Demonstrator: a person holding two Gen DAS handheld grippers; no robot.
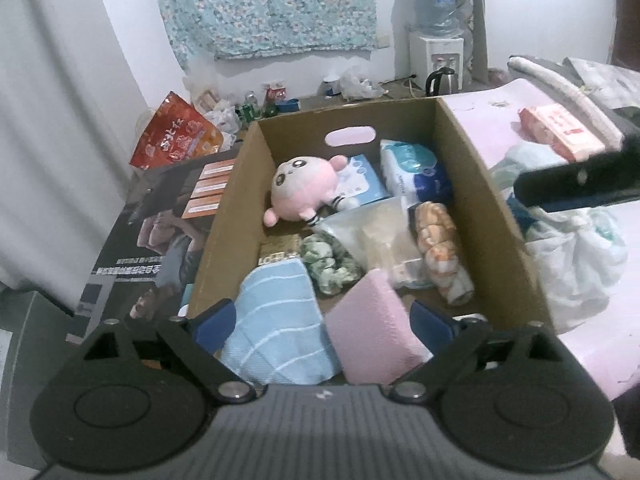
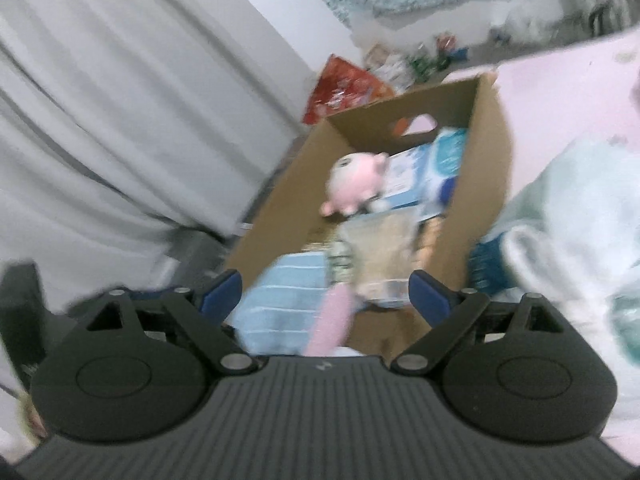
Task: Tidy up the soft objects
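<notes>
A brown cardboard box (image 1: pixel 496 216) holds soft items: a pink plush toy (image 1: pixel 302 190), a blue striped towel (image 1: pixel 276 320), a pink sponge block (image 1: pixel 374 330), a green scrunchie (image 1: pixel 330 266), a patterned cloth roll (image 1: pixel 440 246), a clear bag (image 1: pixel 376 228) and tissue packs (image 1: pixel 412 172). My left gripper (image 1: pixel 324 324) is open above the box's near end, with nothing between its fingers. My right gripper (image 2: pixel 328 294) is open and empty, over the same box (image 2: pixel 486 168); its view is blurred. The pink plush (image 2: pixel 354 188) and blue towel (image 2: pixel 280 300) show there too.
The box sits beside a pink bed surface (image 1: pixel 492 120) with a white plastic bag (image 1: pixel 572 248) and a red-and-white pack (image 1: pixel 560 130). A dark poster (image 1: pixel 160 232), a red snack bag (image 1: pixel 176 136) and clutter lie left and behind. A water dispenser (image 1: pixel 438 40) stands at the back.
</notes>
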